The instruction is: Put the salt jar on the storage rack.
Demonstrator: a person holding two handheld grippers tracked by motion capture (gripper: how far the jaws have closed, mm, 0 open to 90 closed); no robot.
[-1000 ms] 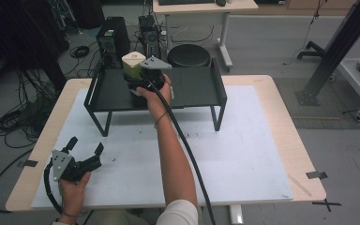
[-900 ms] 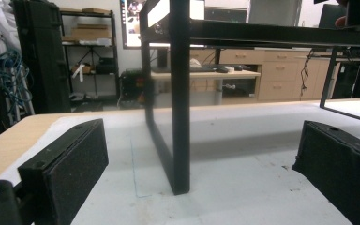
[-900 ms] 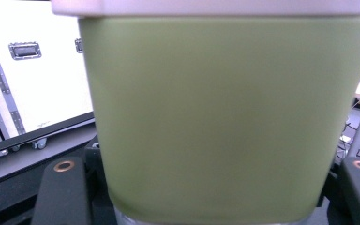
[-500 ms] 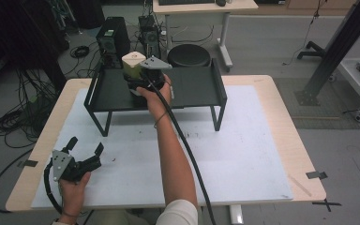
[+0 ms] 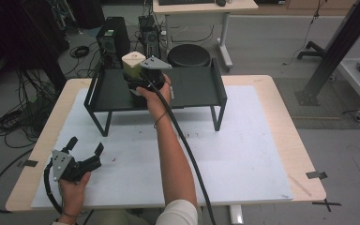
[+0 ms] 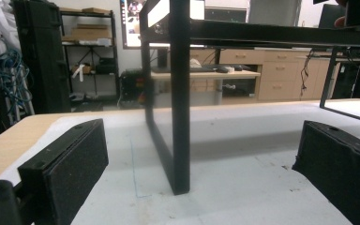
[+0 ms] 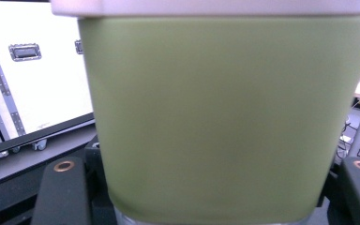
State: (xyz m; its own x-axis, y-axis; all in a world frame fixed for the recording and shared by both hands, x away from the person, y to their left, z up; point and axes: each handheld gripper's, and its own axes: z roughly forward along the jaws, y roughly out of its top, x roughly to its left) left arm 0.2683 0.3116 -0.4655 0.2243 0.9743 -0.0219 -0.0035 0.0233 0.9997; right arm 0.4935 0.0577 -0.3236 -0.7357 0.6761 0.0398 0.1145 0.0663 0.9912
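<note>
Green container (image 7: 225, 117) with a pale lid (image 5: 133, 59) sits on the black tray stand (image 5: 197, 89), upper centre of the high view, toward the stand's left half. Upright as far as I can tell.

My right gripper (image 5: 143, 80) is clamped on it. In the right gripper view the green wall takes up most of the frame, and both black jaws sit tight against its lower sides. Jaws narrow, holding the container. Grey plate (image 5: 155, 63) on top of the gripper sits just beside the lid. Cable (image 5: 183, 140) trails down along my forearm to the bottom edge.

Stand is on the white mat (image 5: 243, 150), which covers most of the wooden table (image 5: 290, 122). Stand legs touch the mat at centre frame.

My left gripper (image 5: 85, 152) is at lower left of the high view, well apart from the stand, resting low over the mat. Jaws wide, nothing between them. The left gripper view confirms this: both pads spread to the frame's edges, and one stand leg (image 6: 179, 98) is dead centre ahead, bare mat in between.

Background, top of the high view: a round black stool (image 5: 189, 55), a PC tower (image 5: 112, 40) and loose cables on the floor at left.
</note>
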